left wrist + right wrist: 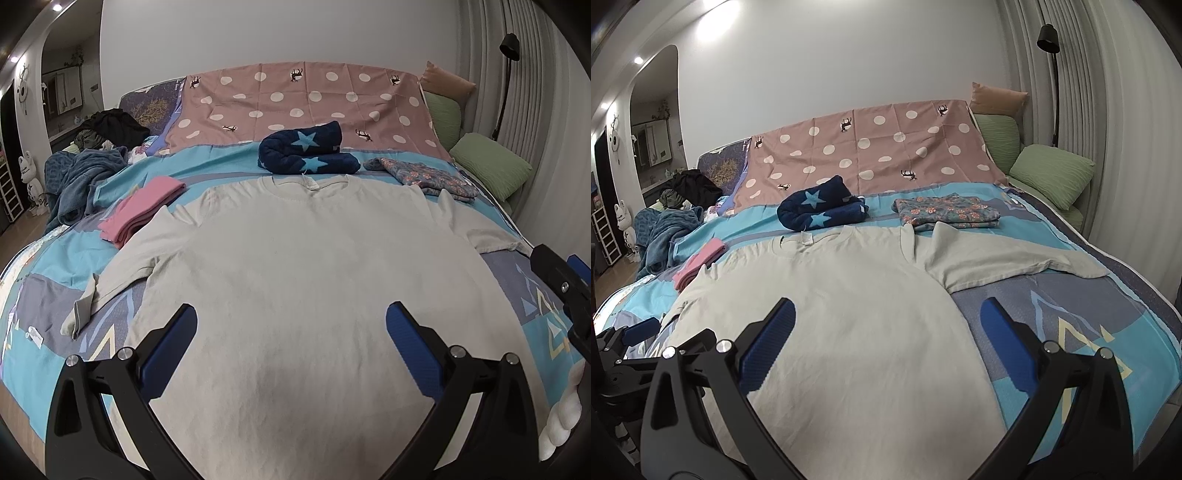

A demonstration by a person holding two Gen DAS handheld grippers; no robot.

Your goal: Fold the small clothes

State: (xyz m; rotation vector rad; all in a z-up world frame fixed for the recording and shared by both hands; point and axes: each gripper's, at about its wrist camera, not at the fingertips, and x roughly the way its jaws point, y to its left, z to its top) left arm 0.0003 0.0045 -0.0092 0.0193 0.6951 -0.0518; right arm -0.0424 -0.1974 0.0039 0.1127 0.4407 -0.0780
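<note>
Both grippers, left (pixel 291 328) and right (pixel 888 325), gape wide, empty, over shirt (pixel 295 277) (sleeves rumpled); careless pinch risks snagging bedspread (pixel 1071 321).

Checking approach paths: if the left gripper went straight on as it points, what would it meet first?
Probably the flat cream cotton T-shirt, which fills the view between the open left gripper fingers; depth is unclear.

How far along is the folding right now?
Done: pink garment, star-print navy garment and floral garment lie folded. In hand: nothing; the cream T-shirt lies spread flat, left tool and right tool open above it. Left: the heap beyond.
</note>
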